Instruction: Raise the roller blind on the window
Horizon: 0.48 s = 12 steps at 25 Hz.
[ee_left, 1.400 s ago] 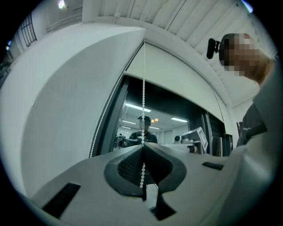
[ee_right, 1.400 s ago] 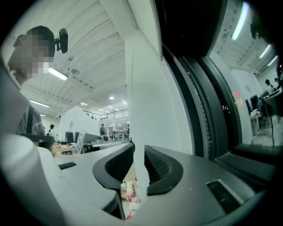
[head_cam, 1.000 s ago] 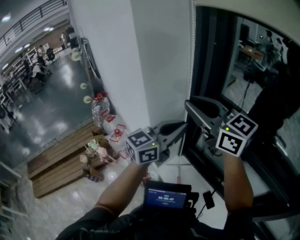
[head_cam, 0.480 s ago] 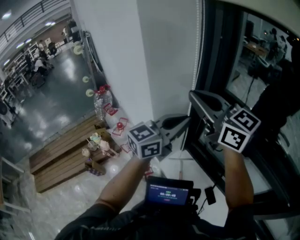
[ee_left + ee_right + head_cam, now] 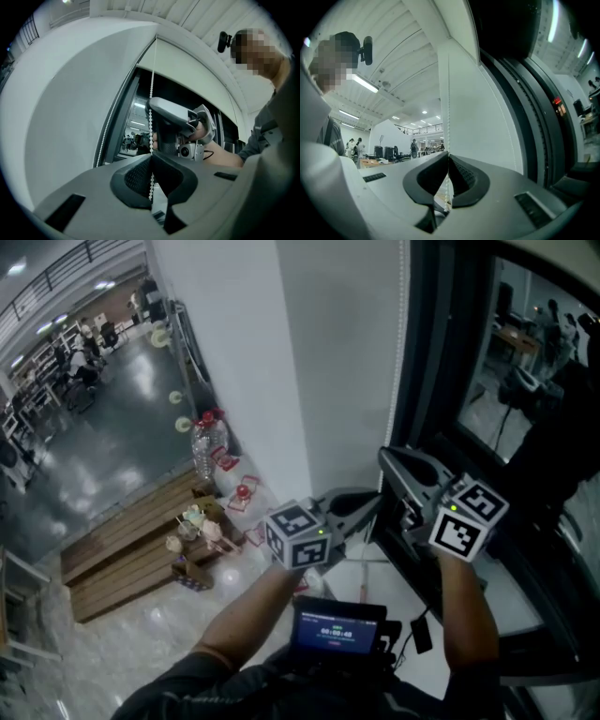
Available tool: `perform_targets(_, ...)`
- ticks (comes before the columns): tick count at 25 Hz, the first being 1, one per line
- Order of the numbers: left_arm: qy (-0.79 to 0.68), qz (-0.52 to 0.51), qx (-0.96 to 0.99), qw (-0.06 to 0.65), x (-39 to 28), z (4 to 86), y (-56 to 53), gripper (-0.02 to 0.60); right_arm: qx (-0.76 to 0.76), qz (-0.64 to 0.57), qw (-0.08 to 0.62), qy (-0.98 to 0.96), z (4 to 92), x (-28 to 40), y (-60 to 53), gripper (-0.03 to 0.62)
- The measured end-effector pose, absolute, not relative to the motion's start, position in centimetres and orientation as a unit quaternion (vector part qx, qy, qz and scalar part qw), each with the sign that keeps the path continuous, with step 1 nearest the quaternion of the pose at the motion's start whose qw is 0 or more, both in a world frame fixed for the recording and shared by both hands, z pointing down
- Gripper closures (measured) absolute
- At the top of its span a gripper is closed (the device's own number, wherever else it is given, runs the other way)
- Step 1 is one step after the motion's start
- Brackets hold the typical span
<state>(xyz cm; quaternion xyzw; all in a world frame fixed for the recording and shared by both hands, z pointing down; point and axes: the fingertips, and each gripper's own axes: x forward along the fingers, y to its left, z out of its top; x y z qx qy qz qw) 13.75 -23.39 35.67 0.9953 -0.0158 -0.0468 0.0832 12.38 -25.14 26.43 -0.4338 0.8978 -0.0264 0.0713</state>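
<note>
The left tool (image 5: pixel 151 158) and, just above it, the right tool (image 5: pixel 448 157) were both clamped on the hanging bead chain (image 5: pixel 152 79) beside the dark window (image 5: pixel 511 362); the white roller blind (image 5: pixel 187 65) covered only its top.

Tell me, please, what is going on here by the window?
A person is working the bead chain of the roller blind with a gripper in each hand. The left tool is shut on the chain, and the right tool is shut on the same strand just above it. The blind covers only the upper part of the window; dark glass shows below.
</note>
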Motion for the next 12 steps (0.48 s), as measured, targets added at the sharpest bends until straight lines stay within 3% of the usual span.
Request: perform_targets(12, -0.019, -0.026, 0.996, 0.088, 14.1, 38.2, -23.4, 0.575, -0.441, -0.05, 0.066, 0.894, 29.7, 12.8, -25.3, 0.589)
